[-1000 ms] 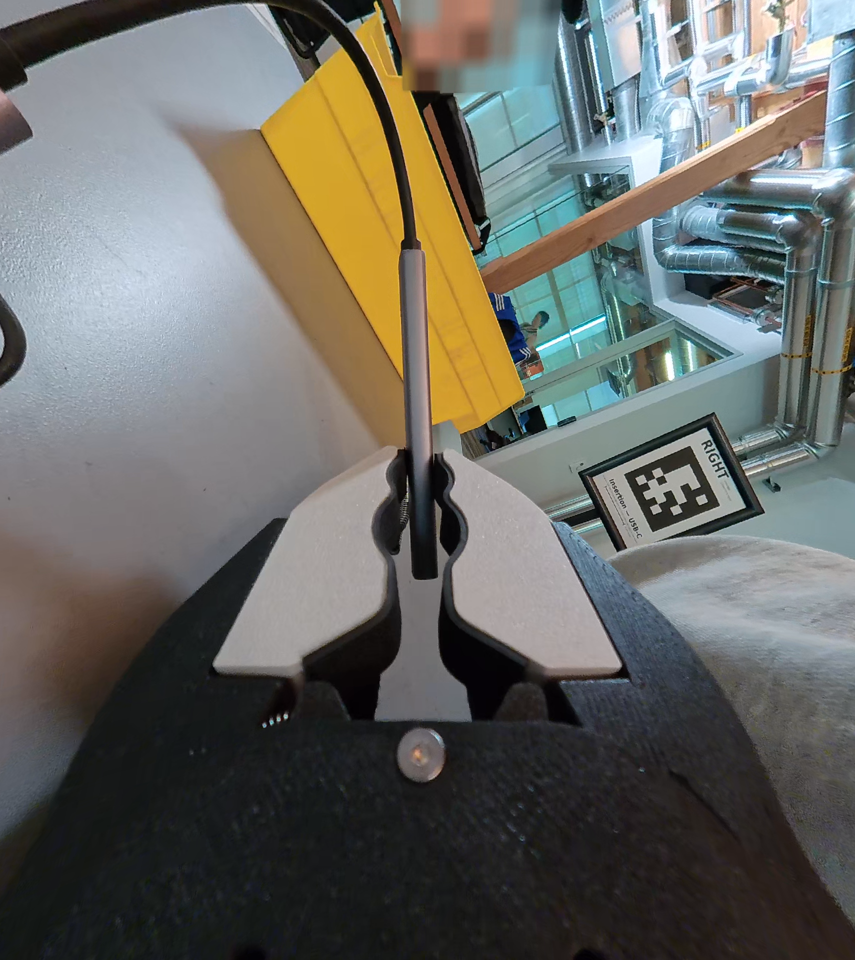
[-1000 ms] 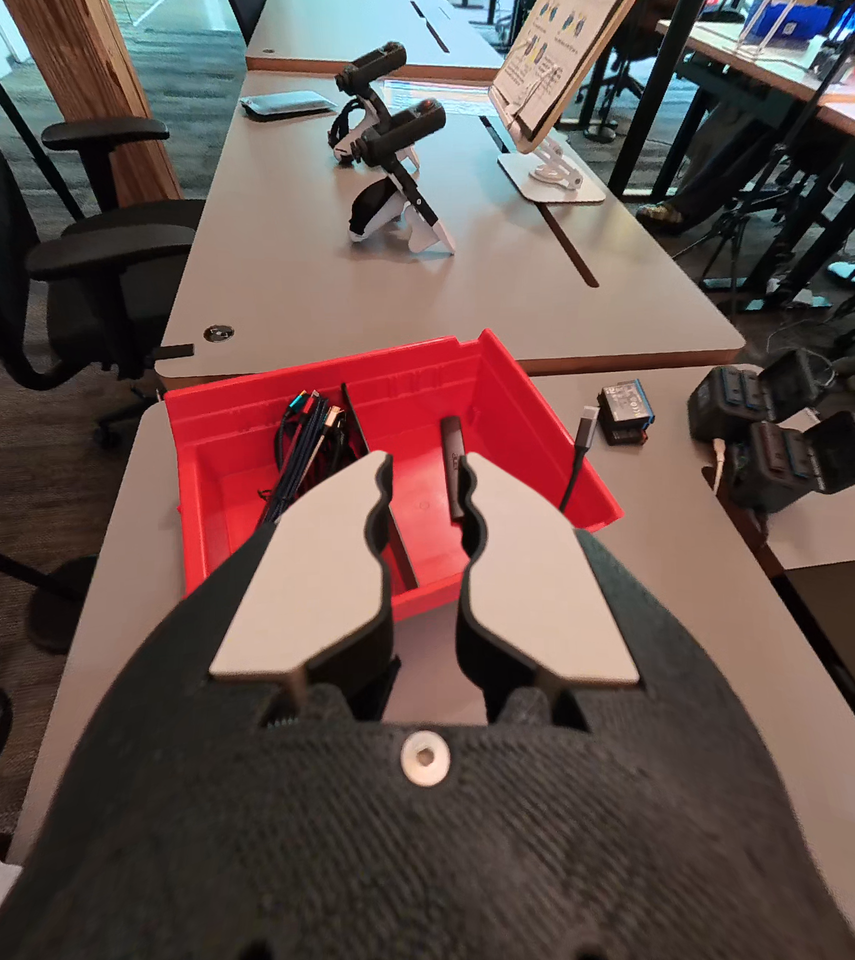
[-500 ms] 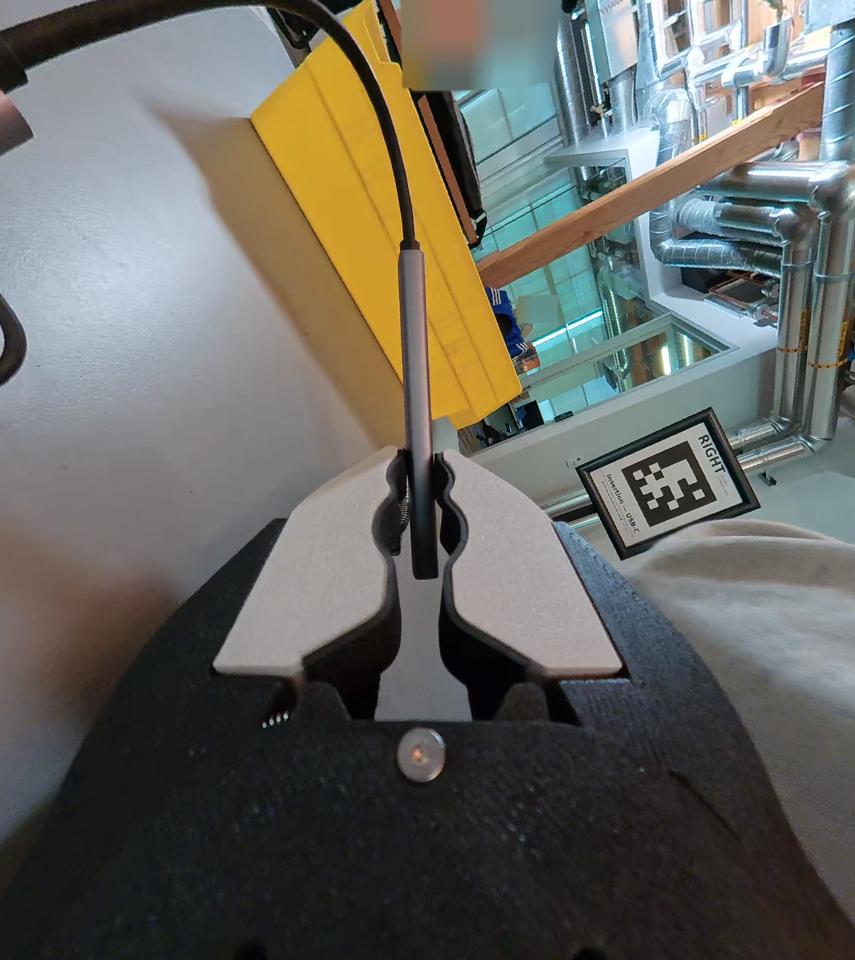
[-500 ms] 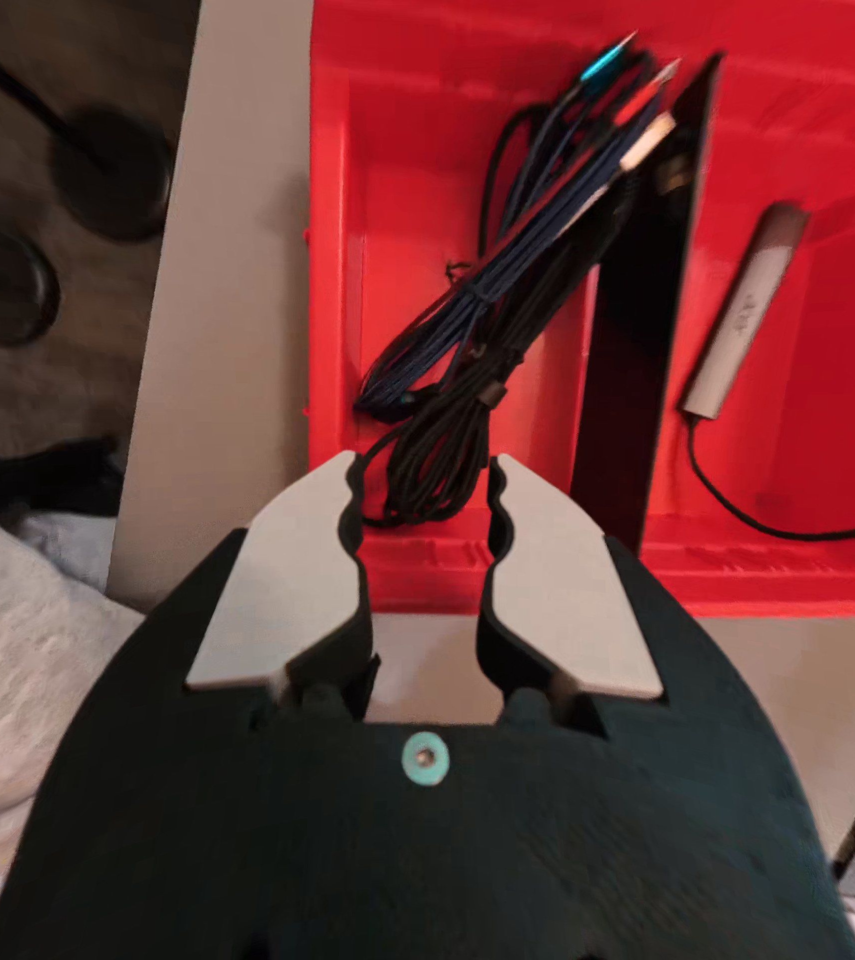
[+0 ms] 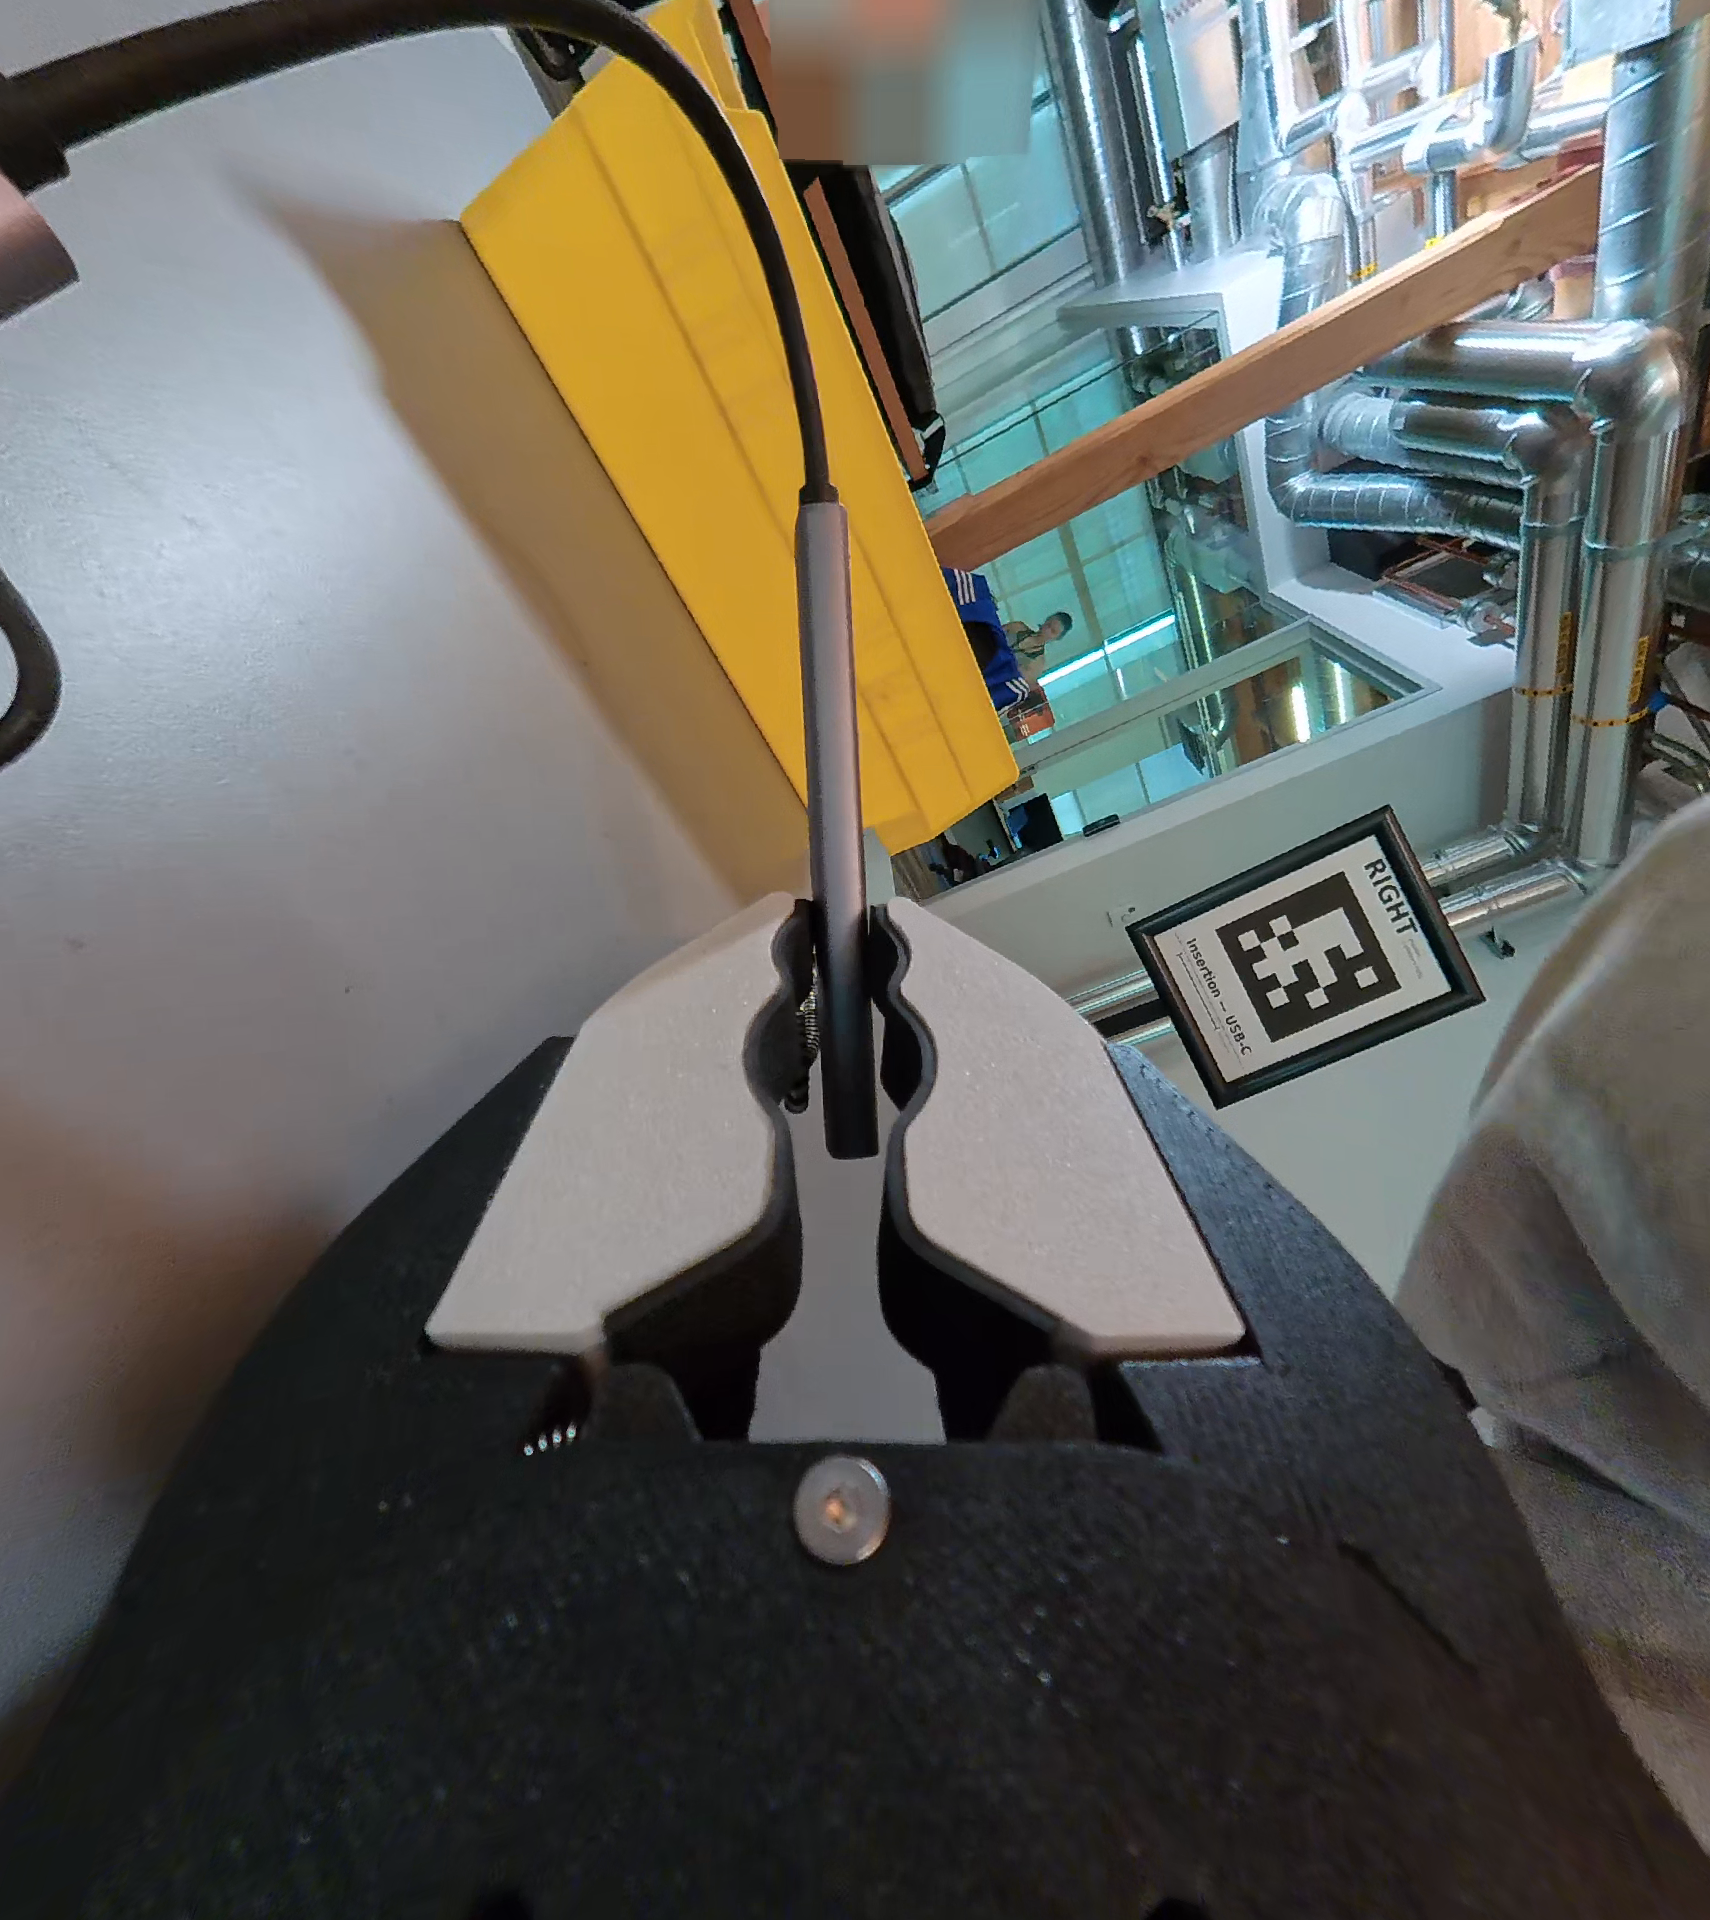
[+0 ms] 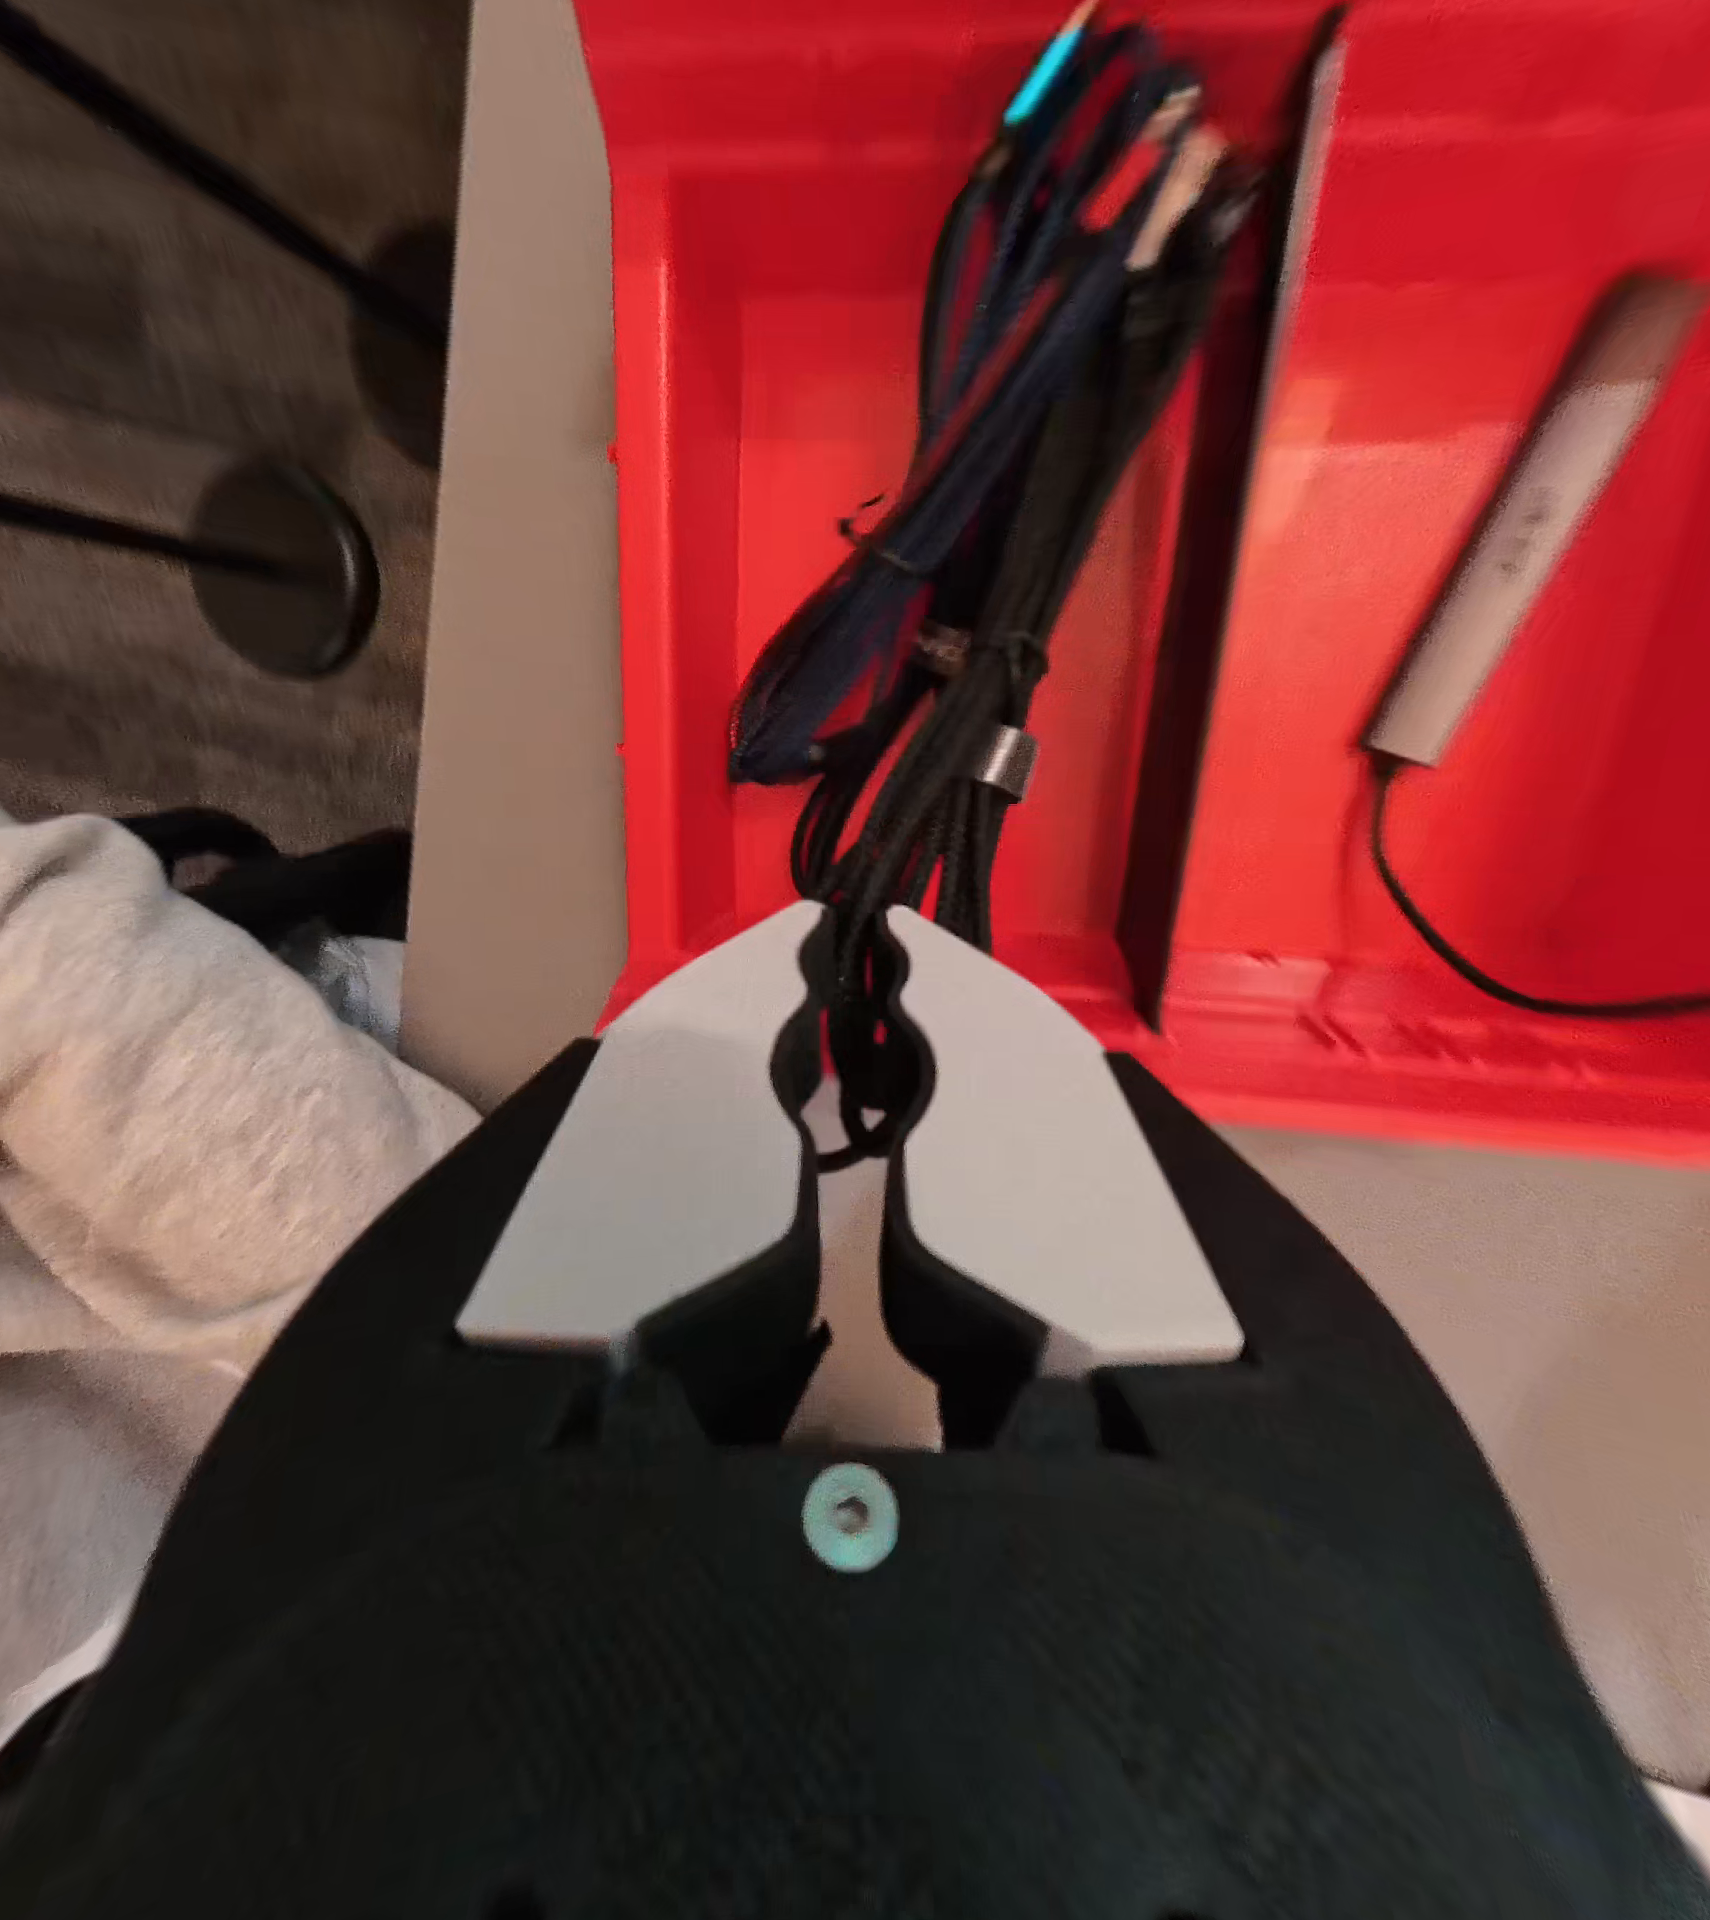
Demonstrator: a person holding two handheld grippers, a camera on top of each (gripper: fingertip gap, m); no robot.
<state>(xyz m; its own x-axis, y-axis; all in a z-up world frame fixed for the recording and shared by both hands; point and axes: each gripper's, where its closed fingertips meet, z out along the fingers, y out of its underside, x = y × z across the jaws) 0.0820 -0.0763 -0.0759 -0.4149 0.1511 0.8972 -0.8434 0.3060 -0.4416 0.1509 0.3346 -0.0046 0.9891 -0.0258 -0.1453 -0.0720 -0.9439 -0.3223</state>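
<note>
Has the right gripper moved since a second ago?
Yes: the right gripper has dropped toward the red bin, its jaws now shut on the black cable bundle.

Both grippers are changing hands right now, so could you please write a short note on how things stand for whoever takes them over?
Left gripper: jaws shut on a slim grey hub, edge-on; its black cord arcs away over the pale table, beside a yellow bin.
Right gripper: jaws shut on the near end of a black cable bundle in the left compartment of the red bin. The picture is blurred.
A black divider separates the bundle from a second grey hub lying in the right compartment.
Whether the bundle is lifted cannot be told.
</note>
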